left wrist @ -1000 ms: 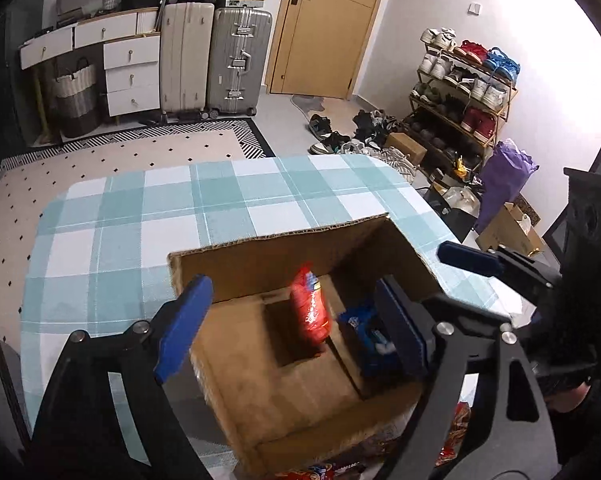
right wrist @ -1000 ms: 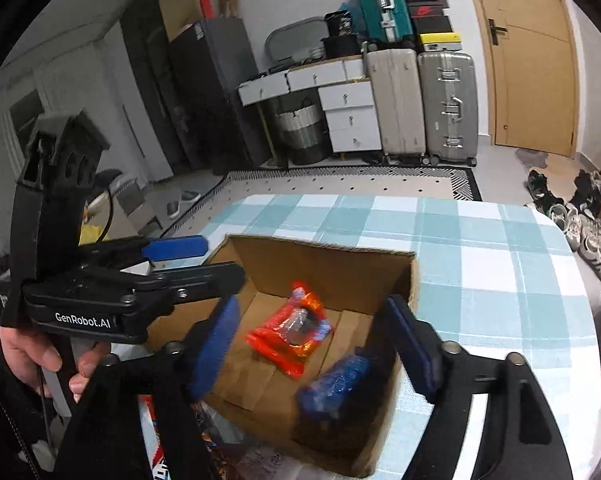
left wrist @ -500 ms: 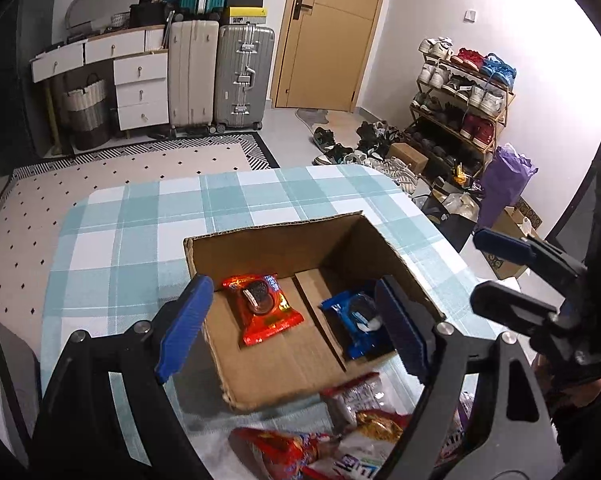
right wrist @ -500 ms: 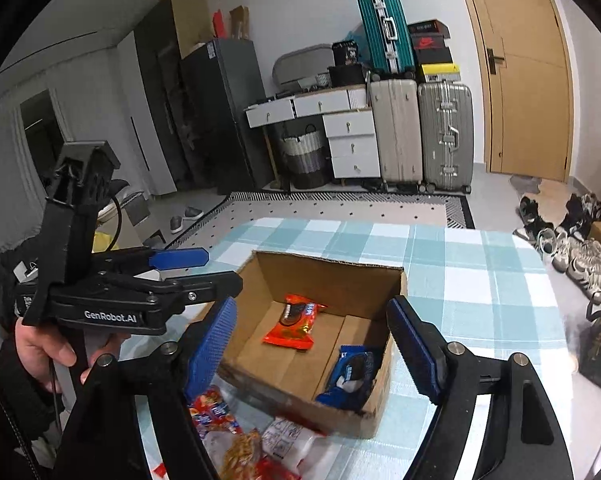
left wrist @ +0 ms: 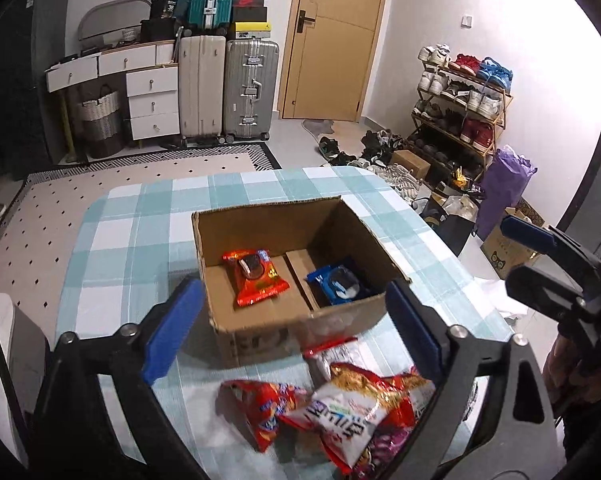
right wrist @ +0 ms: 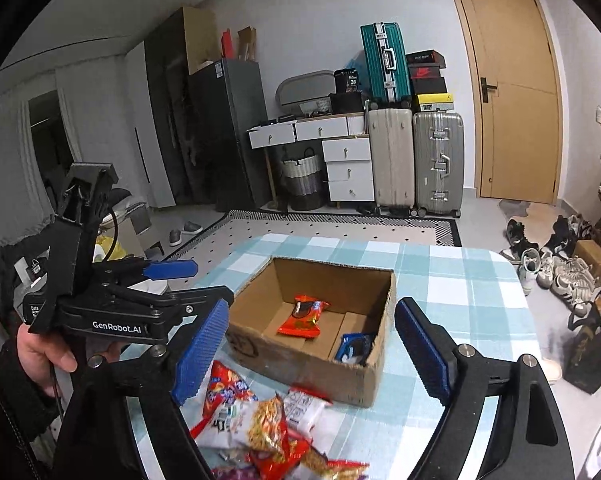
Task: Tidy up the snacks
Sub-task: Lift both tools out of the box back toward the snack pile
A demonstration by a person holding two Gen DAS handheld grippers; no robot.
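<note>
An open cardboard box (left wrist: 220, 224) (right wrist: 386, 296) stands on the checked table. Inside lie a red cookie pack (left wrist: 256, 276) (right wrist: 303, 315) on the left and a blue cookie pack (left wrist: 338, 284) (right wrist: 354, 347) on the right. A pile of snack bags (left wrist: 340, 404) (right wrist: 260, 420) lies in front of the box. My left gripper (left wrist: 292, 332) is open and empty, above the box's near wall. My right gripper (right wrist: 310, 354) is open and empty, above the pile and box. Each gripper also shows in the other's view: right (left wrist: 540, 256), left (right wrist: 168, 276).
The table has a teal and white checked cloth (left wrist: 140, 224) (right wrist: 460, 280). Beyond it are a patterned rug (left wrist: 100, 176), suitcases (left wrist: 228, 88), white drawers (left wrist: 152, 96), a door, a shoe rack (left wrist: 460, 100) and shoes on the floor at the right.
Both grippers pulled back and up from the box. The red pack, in mid-air above the box a second ago, now lies flat inside it. The snack pile came into view.
</note>
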